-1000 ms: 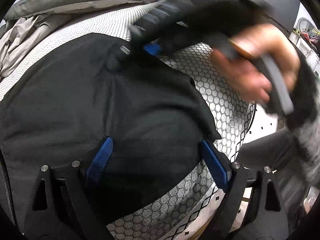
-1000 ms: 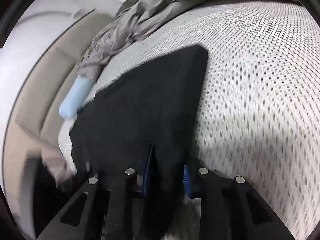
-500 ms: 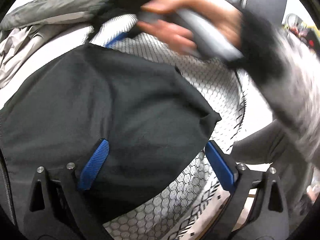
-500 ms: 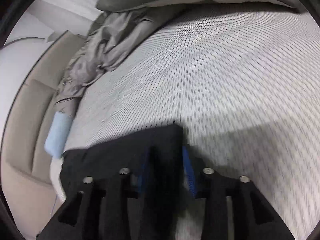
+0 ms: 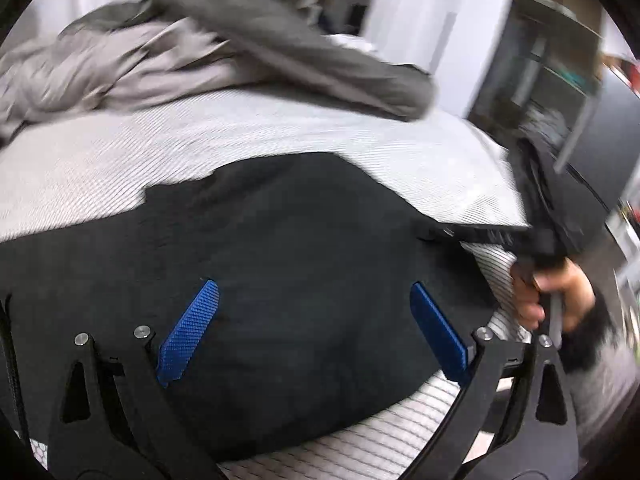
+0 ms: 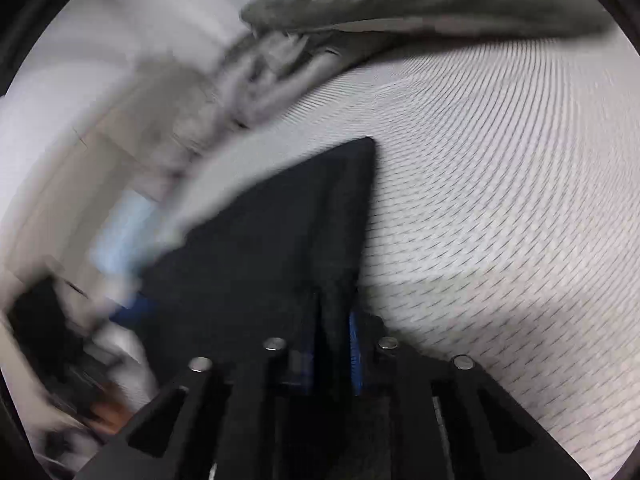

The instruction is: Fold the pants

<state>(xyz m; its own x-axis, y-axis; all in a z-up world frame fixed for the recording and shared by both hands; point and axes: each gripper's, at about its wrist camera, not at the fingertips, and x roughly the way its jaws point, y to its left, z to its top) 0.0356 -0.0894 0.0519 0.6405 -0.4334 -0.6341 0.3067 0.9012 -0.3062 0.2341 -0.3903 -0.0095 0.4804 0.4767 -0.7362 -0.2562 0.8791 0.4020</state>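
While the left gripper point(image 5: 312, 328) hovers with its jaws wide apart and nothing pinched, the black pants point(image 5: 280, 264) lie spread on the white patterned bedcover point(image 5: 200, 148) directly ahead of and beneath it. To its right, the right gripper point(image 6: 332, 352) is closing on a bunched edge of the pants, apparently the near corner, though blur hides detail. From that claw the fabric's long axis runs forward and leftward, so the right hand is nearer.
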